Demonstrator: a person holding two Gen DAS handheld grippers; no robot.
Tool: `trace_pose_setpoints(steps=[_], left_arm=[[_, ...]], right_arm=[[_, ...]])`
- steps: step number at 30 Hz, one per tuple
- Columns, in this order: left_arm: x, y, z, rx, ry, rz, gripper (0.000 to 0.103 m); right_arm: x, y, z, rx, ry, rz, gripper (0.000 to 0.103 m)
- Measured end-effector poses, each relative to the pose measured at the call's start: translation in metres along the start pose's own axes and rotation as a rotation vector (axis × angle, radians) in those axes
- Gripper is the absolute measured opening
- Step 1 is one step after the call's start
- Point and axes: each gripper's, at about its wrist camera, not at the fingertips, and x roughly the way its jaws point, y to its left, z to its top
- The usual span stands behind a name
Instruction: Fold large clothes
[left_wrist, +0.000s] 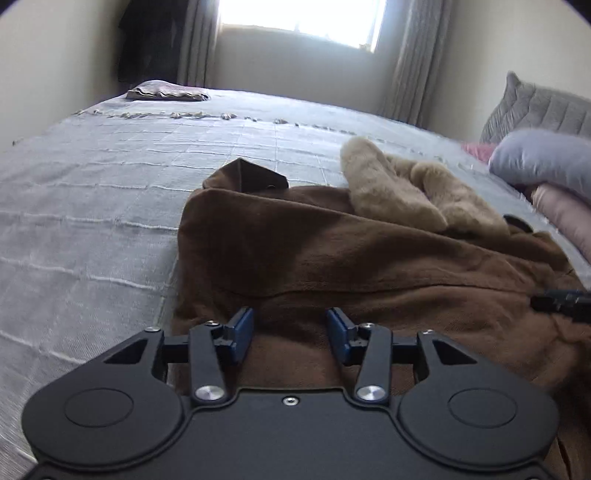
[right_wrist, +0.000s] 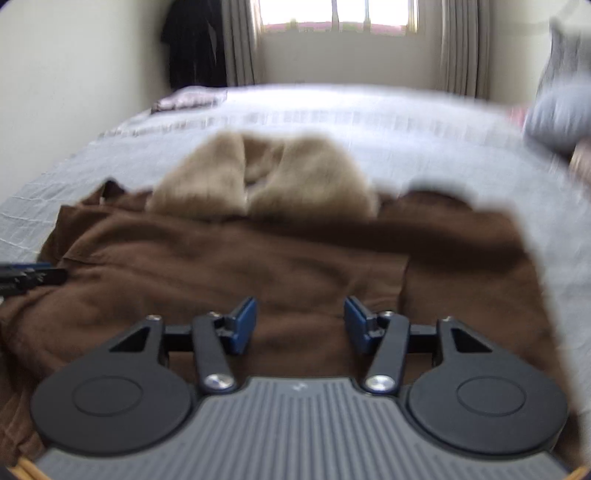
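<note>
Big brown coat (left_wrist: 332, 254) with a fluffy tan collar (left_wrist: 388, 184) lying crumpled on the grey bed (left_wrist: 110, 177); left tongs (left_wrist: 290, 334) wide open just over its near edge; right tongs (right_wrist: 301, 325) wide open too, holding nothing; pillows (left_wrist: 546, 162) nearby.

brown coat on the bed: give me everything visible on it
The brown coat looks like soft suede-like fabric with a tan furry collar at its far end. It lies rumpled, not yet folded, on the grey bedspread. Both tools, left and right, are open just above its near edge, gripping nothing.
</note>
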Motion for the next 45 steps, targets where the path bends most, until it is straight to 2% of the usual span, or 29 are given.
trace_pose_setpoints(steps=[5,7,9,10,11,12,14,16,19,25,32,35,37,41,45], left_arm=[[-0.03,-0.006,0.001,0.016,0.041,0.028,0.05],[-0.049,-0.007,0.0,0.016,0.064,0.035,0.052],[-0.071,-0.004,-0.003,-0.011,0.081,0.029,0.067],[-0.081,-0.003,-0.005,-0.023,0.095,0.032,0.08],[-0.091,-0.002,-0.009,-0.03,0.103,0.03,0.085],[-0.101,-0.002,-0.014,-0.032,0.108,0.026,0.086],[-0.121,-0.002,-0.023,-0.021,0.116,0.035,0.088],[-0.142,-0.004,-0.033,-0.022,0.117,0.052,0.09],[-0.17,-0.004,-0.05,-0.048,0.115,0.031,0.1],[-0.21,0.003,-0.086,-0.107,0.15,-0.028,0.101],[-0.235,0.021,-0.124,-0.128,0.209,-0.031,0.101],[-0.24,0.032,-0.141,-0.158,0.244,-0.088,0.101],[-0.245,0.037,-0.155,-0.198,0.251,-0.156,0.101],[-0.26,0.036,-0.179,-0.207,0.203,-0.257,0.1],[-0.273,0.036,-0.187,-0.249,0.209,-0.333,0.099]], right_arm=[[-0.032,0.001,-0.001,-0.051,0.032,-0.021,0.054],[-0.056,-0.003,-0.005,-0.046,0.04,0.006,0.069],[-0.084,-0.008,-0.011,-0.048,0.034,0.03,0.076],[-0.098,-0.013,-0.015,-0.049,0.031,0.034,0.078],[-0.112,-0.016,-0.019,-0.047,0.029,0.033,0.083],[-0.123,-0.019,-0.022,-0.046,0.027,0.032,0.088],[-0.149,-0.029,-0.032,-0.037,0.015,0.031,0.09],[-0.172,-0.04,-0.043,-0.016,0.009,0.028,0.098],[-0.202,-0.058,-0.062,0.021,0.003,0.026,0.1],[-0.247,-0.097,-0.111,0.063,0.028,0.033,0.102],[-0.257,-0.13,-0.176,0.154,0.085,0.053,0.102],[-0.257,-0.136,-0.192,0.199,0.103,0.062,0.102],[-0.258,-0.139,-0.201,0.25,0.106,0.084,0.102],[-0.267,-0.137,-0.215,0.308,0.108,0.082,0.102],[-0.28,-0.135,-0.222,0.332,0.146,0.099,0.102]])
